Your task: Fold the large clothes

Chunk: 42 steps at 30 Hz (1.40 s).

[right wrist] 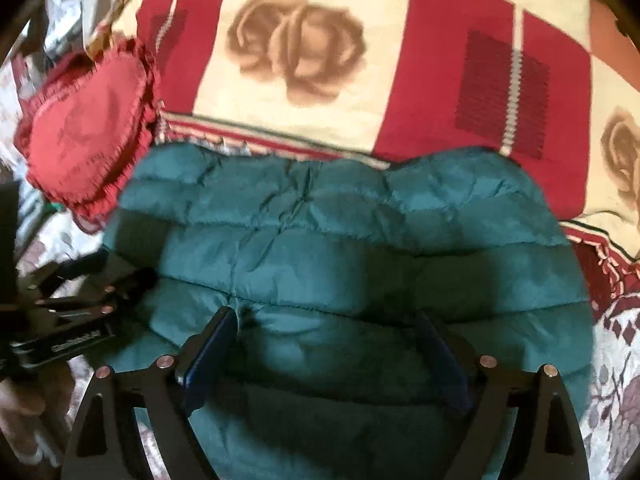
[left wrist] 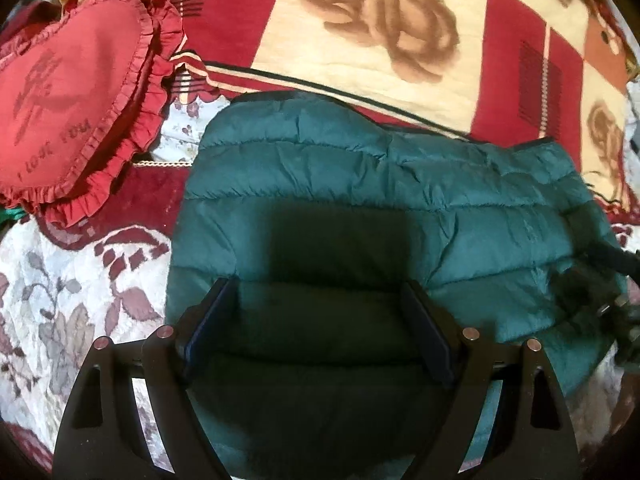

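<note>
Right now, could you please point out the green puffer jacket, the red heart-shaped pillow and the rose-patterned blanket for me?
green puffer jacket [left wrist: 400, 184]: left wrist view, on a quilted panel.
red heart-shaped pillow [left wrist: 68, 108]: left wrist view, on its flat front face.
rose-patterned blanket [right wrist: 300, 44]: right wrist view, on a printed rose.

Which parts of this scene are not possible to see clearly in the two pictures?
- Green jacket: near part hidden behind the left gripper and its shadow, left wrist view.
- Same jacket: lower edge cut off by the frame and right gripper, right wrist view.
- Heart cushion: lettering blurred, right wrist view.
- Sleeves, zipper: not visible in either view.
</note>
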Each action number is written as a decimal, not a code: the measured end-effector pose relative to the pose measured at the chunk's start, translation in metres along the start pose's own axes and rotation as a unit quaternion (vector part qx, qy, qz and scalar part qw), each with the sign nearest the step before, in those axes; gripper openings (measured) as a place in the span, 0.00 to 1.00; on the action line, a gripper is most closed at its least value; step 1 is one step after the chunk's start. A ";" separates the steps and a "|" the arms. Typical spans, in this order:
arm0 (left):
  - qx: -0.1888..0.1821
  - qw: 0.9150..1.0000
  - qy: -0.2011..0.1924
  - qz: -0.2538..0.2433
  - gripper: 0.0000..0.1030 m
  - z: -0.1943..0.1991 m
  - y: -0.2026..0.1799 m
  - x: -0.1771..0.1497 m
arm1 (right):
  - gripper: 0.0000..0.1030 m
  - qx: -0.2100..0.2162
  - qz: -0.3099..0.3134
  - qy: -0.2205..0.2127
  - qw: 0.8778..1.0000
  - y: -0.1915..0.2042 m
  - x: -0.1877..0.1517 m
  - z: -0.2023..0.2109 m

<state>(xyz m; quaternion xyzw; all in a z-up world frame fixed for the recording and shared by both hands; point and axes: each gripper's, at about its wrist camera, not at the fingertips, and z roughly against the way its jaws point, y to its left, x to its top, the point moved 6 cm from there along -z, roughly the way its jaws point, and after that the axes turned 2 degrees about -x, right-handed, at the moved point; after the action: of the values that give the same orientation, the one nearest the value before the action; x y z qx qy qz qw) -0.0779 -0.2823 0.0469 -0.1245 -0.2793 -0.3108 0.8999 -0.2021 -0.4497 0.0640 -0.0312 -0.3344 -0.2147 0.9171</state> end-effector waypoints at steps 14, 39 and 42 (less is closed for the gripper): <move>-0.029 0.998 0.023 0.060 0.83 -0.001 0.028 -0.004 | 0.99 -0.030 -0.098 -0.009 0.995 -0.102 0.004 0.031; -0.217 0.926 0.112 0.287 0.99 -0.051 0.114 -0.011 | 1.00 0.141 -0.213 0.095 0.962 -0.179 -0.020 -0.060; -0.232 0.926 0.108 0.276 1.00 -0.054 0.111 -0.009 | 1.00 0.159 -0.203 0.107 0.960 -0.173 -0.019 -0.070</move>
<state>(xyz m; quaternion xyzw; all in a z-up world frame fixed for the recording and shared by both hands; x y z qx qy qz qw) 0.0096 -0.2134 -0.0078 -0.3678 -0.0545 -0.1179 0.9208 -0.2453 -0.6134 -0.0169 0.2065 -0.2635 -0.3427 0.8777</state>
